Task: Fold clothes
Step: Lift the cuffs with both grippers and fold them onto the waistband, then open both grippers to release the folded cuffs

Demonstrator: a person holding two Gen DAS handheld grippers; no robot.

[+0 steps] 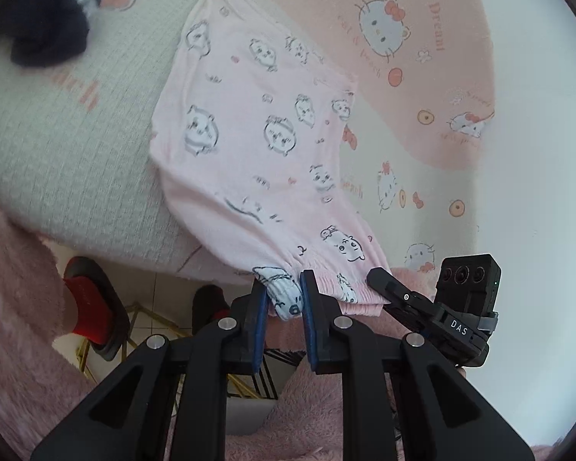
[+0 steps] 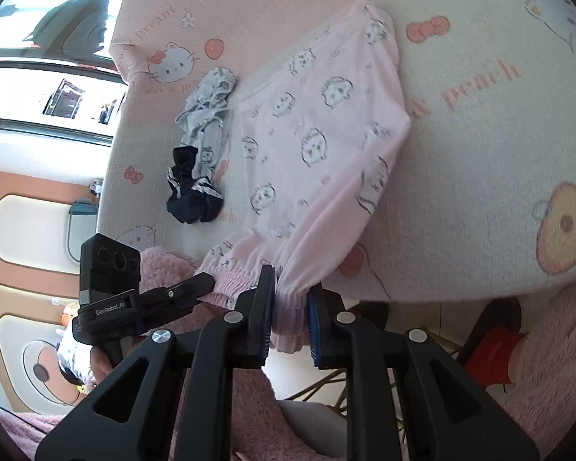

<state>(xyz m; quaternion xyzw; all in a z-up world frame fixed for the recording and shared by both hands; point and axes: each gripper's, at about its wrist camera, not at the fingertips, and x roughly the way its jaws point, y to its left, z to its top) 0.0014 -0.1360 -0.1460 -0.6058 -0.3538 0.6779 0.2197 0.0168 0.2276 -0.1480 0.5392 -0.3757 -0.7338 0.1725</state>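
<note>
The left gripper [image 1: 284,299] pinches a bunched bit of the elastic waistband of the pink pyjama trousers [image 1: 257,130], and the right gripper [image 2: 292,303] pinches the same waistband a little further along it. Both bites are small. In each wrist view only a narrow gather of cloth sits between the blue pads, so a sharp tug could pull the elastic free on one side and let that corner drop.

The waistband hangs just past the bed's [image 2: 480,153] near edge, held off the mattress, while the rest of the trousers lies fairly flat on the bed, stretching away from the waistband towards the far hems. Because the two grippers stand close together along the waistband, the cloth between and outside them sags and puckers. Carried over like that, I judge it would lay down creased or skewed, with the edges not meeting.

Beyond the waistband, off to the trousers' left side, a dark garment [image 2: 194,196] and a grey patterned garment [image 2: 207,107] lie crumpled on the bed, near the trouser leg but not touching it as far as I can tell. A wide sweep of the cloth could snag them or fold over them. The trousers could also slide towards the bed edge if dragged rather than lifted.
</note>
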